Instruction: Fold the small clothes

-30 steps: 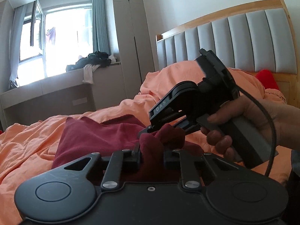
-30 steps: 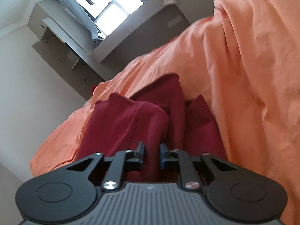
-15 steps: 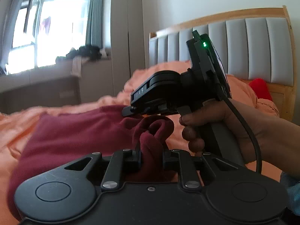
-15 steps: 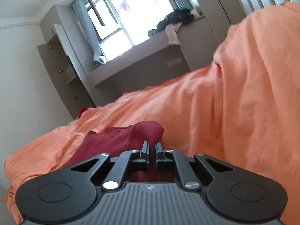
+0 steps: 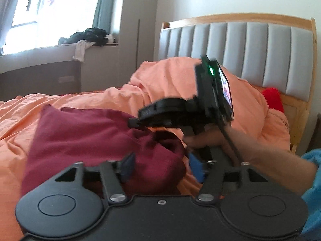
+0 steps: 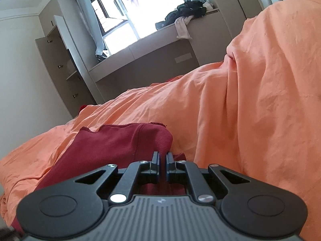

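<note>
Left gripper: jaws opening right now, blue pads spread apart; a rolled hump of the maroon garment sits between them, but the pads no longer press on it.
Right gripper: fingers nearly together, pinching a raised fold of that maroon cloth close to its corner; in the left wrist view it sits just past the hump, a hand on its handle.
Garment: lying on the orange duvet, near part doubled over, far part flat, with a raw edge showing at the far side.
Progress: I'd say one fold is laid and being let go; roughly mid-task.
Left to do: likely release the right side, smooth the hump, then fold again.
Far background: grey padded headboard on the right, window ledge with a clothes pile on the left.
</note>
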A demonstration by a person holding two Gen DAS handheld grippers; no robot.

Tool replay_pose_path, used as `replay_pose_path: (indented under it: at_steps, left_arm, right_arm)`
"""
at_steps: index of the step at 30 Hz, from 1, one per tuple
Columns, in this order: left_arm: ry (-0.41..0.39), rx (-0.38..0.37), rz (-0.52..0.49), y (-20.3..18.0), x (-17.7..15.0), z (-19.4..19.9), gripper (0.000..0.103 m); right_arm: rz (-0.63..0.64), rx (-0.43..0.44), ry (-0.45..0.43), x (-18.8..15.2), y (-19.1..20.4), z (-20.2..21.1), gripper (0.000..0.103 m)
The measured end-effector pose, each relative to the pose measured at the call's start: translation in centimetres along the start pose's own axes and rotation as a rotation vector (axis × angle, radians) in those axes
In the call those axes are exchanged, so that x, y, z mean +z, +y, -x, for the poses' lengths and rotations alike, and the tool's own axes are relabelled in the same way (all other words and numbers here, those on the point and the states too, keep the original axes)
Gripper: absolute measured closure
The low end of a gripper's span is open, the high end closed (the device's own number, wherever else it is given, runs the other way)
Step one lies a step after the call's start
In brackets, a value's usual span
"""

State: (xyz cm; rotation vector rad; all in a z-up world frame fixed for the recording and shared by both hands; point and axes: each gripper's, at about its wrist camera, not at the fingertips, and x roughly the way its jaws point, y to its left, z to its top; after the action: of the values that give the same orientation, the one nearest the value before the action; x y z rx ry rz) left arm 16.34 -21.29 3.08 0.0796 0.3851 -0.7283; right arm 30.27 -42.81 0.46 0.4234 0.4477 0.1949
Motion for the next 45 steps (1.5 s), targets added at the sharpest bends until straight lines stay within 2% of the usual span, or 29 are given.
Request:
replay_pose_path:
  at_steps: [2,4,6,9,10,11,13,14,15,17,18,20,22,24,28,31,34,39,43,45]
  left_arm:
    - [-0.013,0.024,0.029,0.9,0.5,1.2,0.020]
    - [-0.022,0.066,0.046,1.4,1.2,2.0,0.015]
    - [-0.024,0.131,0.072,2.6,2.1,2.8,0.007]
    - [-0.027,0.250,0.117,4.9,2.7,3.5,0.005]
    - [-0.026,0.282,0.130,5.8,2.7,3.6,0.005]
    - [-0.020,0.315,0.144,6.7,2.7,3.7,0.005]
    - [-0.004,0.356,0.160,8.1,2.6,3.7,0.004]
    - [0.008,0.370,0.163,8.9,2.3,3.7,0.003]
    - [0.022,0.376,0.165,9.5,2.1,3.6,0.003]
    - [0.046,0.361,0.171,10.8,1.4,3.7,0.002]
    - [0.053,0.348,0.175,11.2,1.1,3.7,0.001]
    - [0.057,0.328,0.189,11.9,0.4,3.6,0.001]
    - [0.067,0.299,0.208,12.6,-0.2,3.3,0.001]
    - [0.071,0.275,0.234,13.1,-0.9,3.0,0.000]
    - [0.030,0.240,0.260,13.8,-2.0,2.7,0.000]
    - [-0.003,0.254,0.248,13.4,-2.5,3.0,0.000]
    - [-0.011,0.271,0.235,12.9,-2.6,3.2,0.000]
    - [-0.018,0.265,0.250,13.1,-2.7,3.2,0.000]
    - [-0.024,0.254,0.251,13.4,-2.9,3.4,0.000]
    - [-0.027,0.250,0.250,13.6,-3.0,3.4,0.000]
  right_arm:
    - [0.012,-0.006,0.003,-0.1,0.1,-0.1,0.096]
    - [0.019,-0.006,0.009,-0.1,0.2,0.0,0.095]
    - [0.014,-0.002,0.020,-0.2,0.1,0.2,0.090]
    - [0.015,-0.004,0.025,-0.4,-0.2,0.8,0.077]
    - [0.016,-0.001,0.027,-0.5,-0.2,1.1,0.069]
    - [0.017,0.007,0.028,-0.5,-0.3,1.5,0.056]
    - [0.020,0.017,0.042,-0.8,-0.5,2.4,0.042]
    - [0.020,0.014,0.058,-1.0,-0.4,2.9,0.038]
    - [0.019,0.017,0.071,-1.3,-0.4,3.4,0.035]
    - [0.015,0.035,0.091,-1.8,-0.4,4.2,0.017]
    - [0.015,0.036,0.106,-2.1,-0.3,4.4,0.014]
    - [0.040,0.026,0.142,-2.8,0.1,4.5,0.012]
    - [0.073,-0.020,0.180,-3.6,0.3,4.2,0.008]
    - [0.061,-0.032,0.200,-4.1,0.1,3.9,0.006]
    - [-0.021,0.004,0.215,-4.5,-1.3,4.0,0.001]
    - [-0.042,0.025,0.217,-4.3,-1.6,4.2,0.000]
    - [-0.060,0.038,0.187,-3.6,-1.6,4.9,0.000]
    - [-0.048,0.099,0.055,-1.5,-1.3,4.8,0.000]
    - [-0.040,0.174,0.052,0.1,-2.1,1.5,0.000]
    - [-0.062,0.184,0.082,0.4,-2.6,-0.2,0.000]
